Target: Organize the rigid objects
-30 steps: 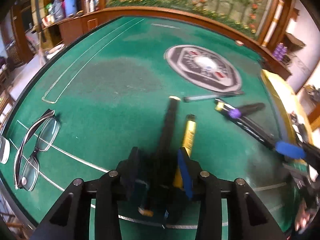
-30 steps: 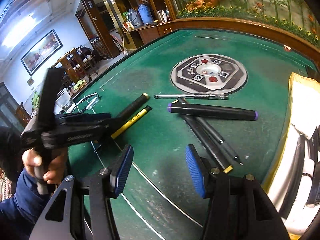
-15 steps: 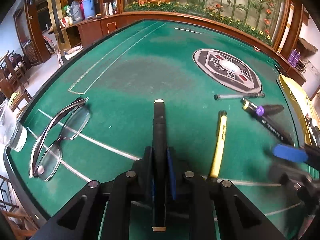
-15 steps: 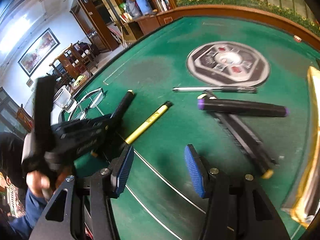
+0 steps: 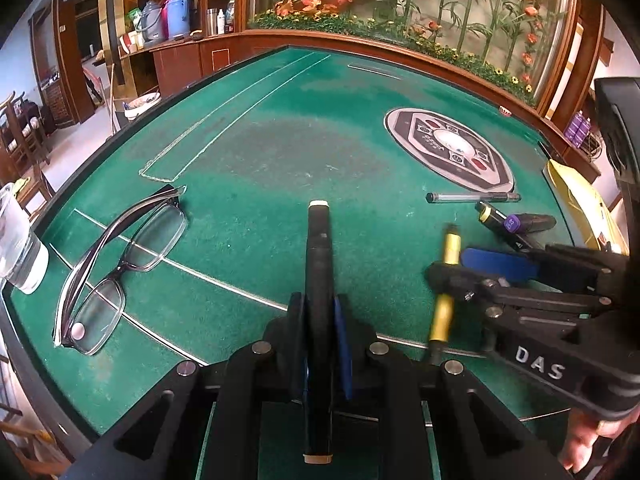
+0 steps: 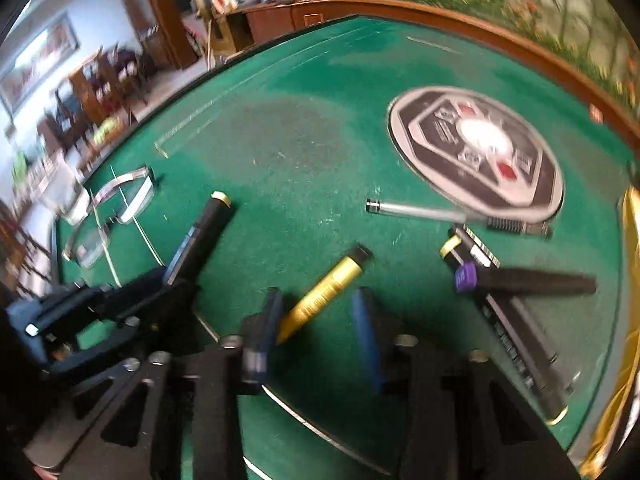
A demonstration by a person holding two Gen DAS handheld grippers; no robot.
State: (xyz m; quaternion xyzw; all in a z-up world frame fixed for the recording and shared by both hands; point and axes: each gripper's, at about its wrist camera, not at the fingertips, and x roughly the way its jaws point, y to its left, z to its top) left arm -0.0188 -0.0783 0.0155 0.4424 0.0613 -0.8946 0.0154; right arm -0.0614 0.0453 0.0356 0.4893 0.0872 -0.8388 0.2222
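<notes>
Since a second ago my right tongs (image 6: 318,312) have swung across from the pile of pens to the yellow pen (image 6: 324,292), and my left tongs (image 5: 320,316) have gone from standing apart to clamping the black marker (image 5: 319,248).

Everything lies on the green felt table (image 5: 260,152), which has a round printed emblem (image 5: 448,156) on its far right side. A folded yellow sheet (image 5: 576,196) rests at the right edge (I cannot tell what it is).

My left tongs are shut tight on the black marker's barrel. It runs straight out between the pads, its pale cap pointing away from me.

My right tongs have just been closing, with the yellow pen's near end between them. In the blurred right wrist view that end touches the left pad, while the blue right pad stands clear of it, so I read them as still apart and not gripping. The pen lies slanted on the felt, dark tip pointing away.

Folded eyeglasses (image 5: 120,264) sit on the left of the table, and a glass tumbler (image 5: 18,248) stands just beyond them at the rim.

To the right of the yellow pen lies a long black pen (image 6: 516,336). A black marker with a purple end (image 5: 520,222) lies across it. A clear-barrelled pen (image 5: 472,197) lies just beyond them, at the emblem's near edge.
</notes>
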